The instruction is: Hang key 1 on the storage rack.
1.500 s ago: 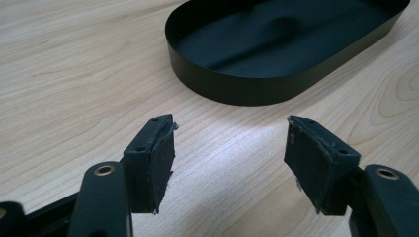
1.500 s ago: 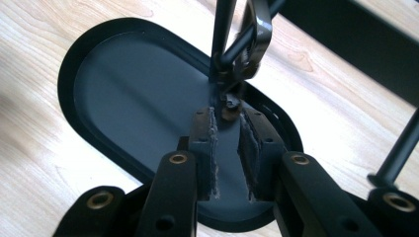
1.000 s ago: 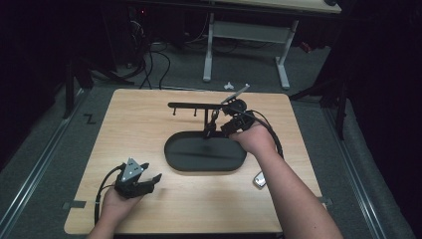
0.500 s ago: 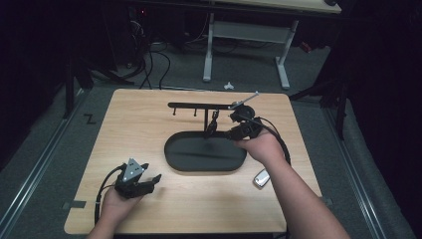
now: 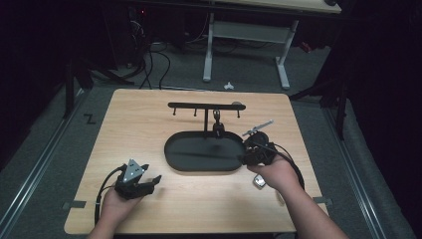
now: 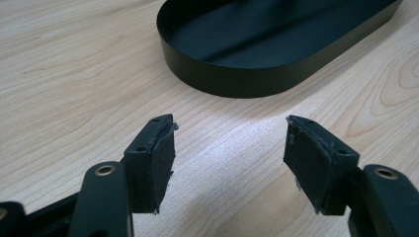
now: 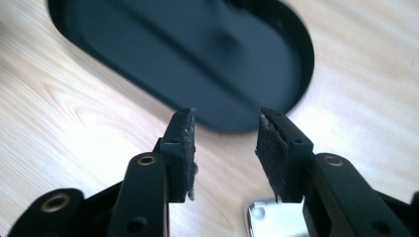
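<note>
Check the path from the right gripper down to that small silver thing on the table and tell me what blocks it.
Nothing visible blocks it. The right gripper hangs just above the small silver thing, its jaws apart and empty, having just been opening. Bare wooden table lies between them. The black tray sits beyond the jaws, off that path.

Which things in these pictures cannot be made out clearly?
- Silver object: right gripper view, cut off by the bottom edge and hidden behind the right tongs.
- Item hanging on the rack: high view, too small.
- Black tray: right gripper view, blurred.
</note>
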`<action>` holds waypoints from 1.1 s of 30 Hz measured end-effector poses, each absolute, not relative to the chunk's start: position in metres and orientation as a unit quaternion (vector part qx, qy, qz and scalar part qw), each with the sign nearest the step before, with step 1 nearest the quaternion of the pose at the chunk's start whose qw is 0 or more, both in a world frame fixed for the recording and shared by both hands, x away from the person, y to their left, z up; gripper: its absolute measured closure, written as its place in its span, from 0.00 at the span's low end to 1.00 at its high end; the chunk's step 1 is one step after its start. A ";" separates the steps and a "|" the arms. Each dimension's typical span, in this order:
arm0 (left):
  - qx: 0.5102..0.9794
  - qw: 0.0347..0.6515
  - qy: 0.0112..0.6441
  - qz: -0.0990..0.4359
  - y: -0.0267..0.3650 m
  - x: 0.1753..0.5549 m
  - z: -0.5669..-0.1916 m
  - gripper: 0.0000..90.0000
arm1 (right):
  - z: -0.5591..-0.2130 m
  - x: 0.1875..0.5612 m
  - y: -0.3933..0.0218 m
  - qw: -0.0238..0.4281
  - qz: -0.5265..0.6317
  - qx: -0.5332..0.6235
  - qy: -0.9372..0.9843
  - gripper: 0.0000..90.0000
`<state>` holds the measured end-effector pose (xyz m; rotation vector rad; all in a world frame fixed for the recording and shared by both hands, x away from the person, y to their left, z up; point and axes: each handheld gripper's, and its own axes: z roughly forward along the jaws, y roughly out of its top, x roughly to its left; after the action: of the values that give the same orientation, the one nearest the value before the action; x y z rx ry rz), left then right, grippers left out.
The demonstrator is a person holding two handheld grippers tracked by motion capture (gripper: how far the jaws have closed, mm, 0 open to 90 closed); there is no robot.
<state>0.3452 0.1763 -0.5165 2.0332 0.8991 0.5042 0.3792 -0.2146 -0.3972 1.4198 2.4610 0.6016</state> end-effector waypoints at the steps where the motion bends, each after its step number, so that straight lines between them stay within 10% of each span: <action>1: 0.810 0.418 0.359 0.201 0.176 0.345 -0.516 0.41 | -0.402 0.377 -0.218 0.117 0.202 0.492 0.839 0.67; 33: 0.815 0.414 0.354 0.198 0.174 0.346 -0.518 0.41 | -0.479 0.342 -0.301 0.116 0.087 0.558 0.817 0.85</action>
<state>0.3459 0.1742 -0.5176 2.0485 0.8899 0.4968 0.3419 -0.3012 -0.4787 1.6348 2.3924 0.2549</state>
